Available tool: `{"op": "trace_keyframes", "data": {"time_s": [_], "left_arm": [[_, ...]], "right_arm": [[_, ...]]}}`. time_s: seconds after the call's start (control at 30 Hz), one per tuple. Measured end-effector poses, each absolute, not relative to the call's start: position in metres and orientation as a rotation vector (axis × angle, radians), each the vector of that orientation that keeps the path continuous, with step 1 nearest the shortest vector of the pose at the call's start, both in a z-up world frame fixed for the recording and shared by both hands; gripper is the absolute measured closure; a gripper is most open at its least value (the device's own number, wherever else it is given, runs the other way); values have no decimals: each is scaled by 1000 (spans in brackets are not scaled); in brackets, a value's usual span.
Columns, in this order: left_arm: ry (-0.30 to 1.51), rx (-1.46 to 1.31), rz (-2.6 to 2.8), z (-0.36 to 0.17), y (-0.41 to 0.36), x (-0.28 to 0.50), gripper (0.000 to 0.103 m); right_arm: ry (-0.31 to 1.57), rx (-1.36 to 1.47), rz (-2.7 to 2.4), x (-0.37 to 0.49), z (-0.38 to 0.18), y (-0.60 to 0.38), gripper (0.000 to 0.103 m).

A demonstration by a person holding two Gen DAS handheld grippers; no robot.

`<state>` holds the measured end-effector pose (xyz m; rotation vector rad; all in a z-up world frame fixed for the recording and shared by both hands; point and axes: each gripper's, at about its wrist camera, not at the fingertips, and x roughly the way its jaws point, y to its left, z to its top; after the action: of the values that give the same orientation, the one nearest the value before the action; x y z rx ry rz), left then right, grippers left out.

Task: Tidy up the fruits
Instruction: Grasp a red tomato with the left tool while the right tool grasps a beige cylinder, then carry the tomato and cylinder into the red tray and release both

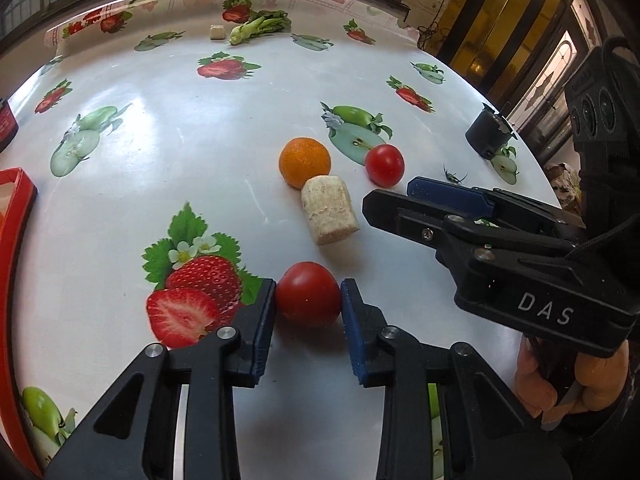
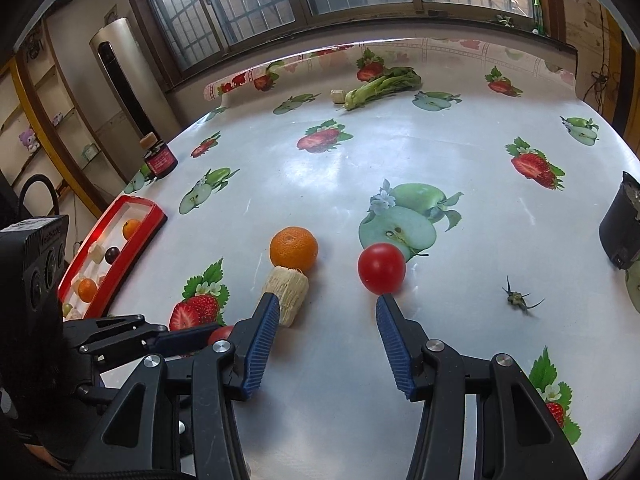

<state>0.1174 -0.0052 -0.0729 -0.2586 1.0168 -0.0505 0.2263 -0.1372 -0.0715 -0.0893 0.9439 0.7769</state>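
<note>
My left gripper [image 1: 308,294] is shut on a red tomato [image 1: 308,294] that rests on the fruit-print tablecloth; both blue pads touch its sides. That tomato peeks out in the right wrist view [image 2: 220,334]. An orange [image 1: 305,162] and a pale cork-like piece [image 1: 328,209] lie just beyond it. A second red tomato [image 1: 385,165] sits to the right. My right gripper [image 2: 326,304] is open and empty, with the second tomato [image 2: 381,268] just ahead of its right finger and the pale piece [image 2: 286,292] by its left finger. The orange [image 2: 294,249] lies beyond.
A red tray [image 2: 140,204] with several fruits stands at the left table edge. A dark jar [image 2: 160,160] stands behind it. A leafy green vegetable [image 2: 380,86] and a small pale cube [image 2: 338,96] lie at the far edge. A black cup [image 2: 620,224] stands right. A tomato stem [image 2: 520,300] lies nearby.
</note>
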Motion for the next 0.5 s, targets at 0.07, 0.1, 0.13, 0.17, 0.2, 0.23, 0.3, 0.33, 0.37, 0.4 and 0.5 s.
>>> {"op": "trace_keyframes", "data": {"time_s": [0.07,0.1,0.13,0.17,0.2,0.23,0.3,0.33,0.37,0.4,0.5], "left_arm": [[1017,-270,-41,-72,4,110,74],[1016,-274,-32,-72,8,106,74],[1012,-277,-22,-70,12,102,74],[1008,-282,-13,-69,17,98,74],[1004,-290,-8,-67,21,95,74],[998,-298,-2,-65,25,92,74],[988,-299,17,-60,32,85,74],[981,-302,25,-57,36,81,74],[973,-309,30,-54,40,78,74],[966,-317,36,-52,44,74,74],[943,-327,58,-44,55,63,73]], "right_arm": [[950,-97,792,225,-73,-129,50],[952,-101,798,225,-74,-124,50],[955,-105,805,224,-76,-119,50],[959,-110,811,224,-78,-113,50],[963,-117,814,224,-80,-107,50],[969,-127,815,225,-84,-101,51],[985,-149,812,225,-92,-89,60],[974,-167,798,224,-94,-86,64],[964,-181,789,222,-93,-84,72],[974,-176,795,221,-93,-83,72],[953,-176,812,210,-85,-82,72]]}}
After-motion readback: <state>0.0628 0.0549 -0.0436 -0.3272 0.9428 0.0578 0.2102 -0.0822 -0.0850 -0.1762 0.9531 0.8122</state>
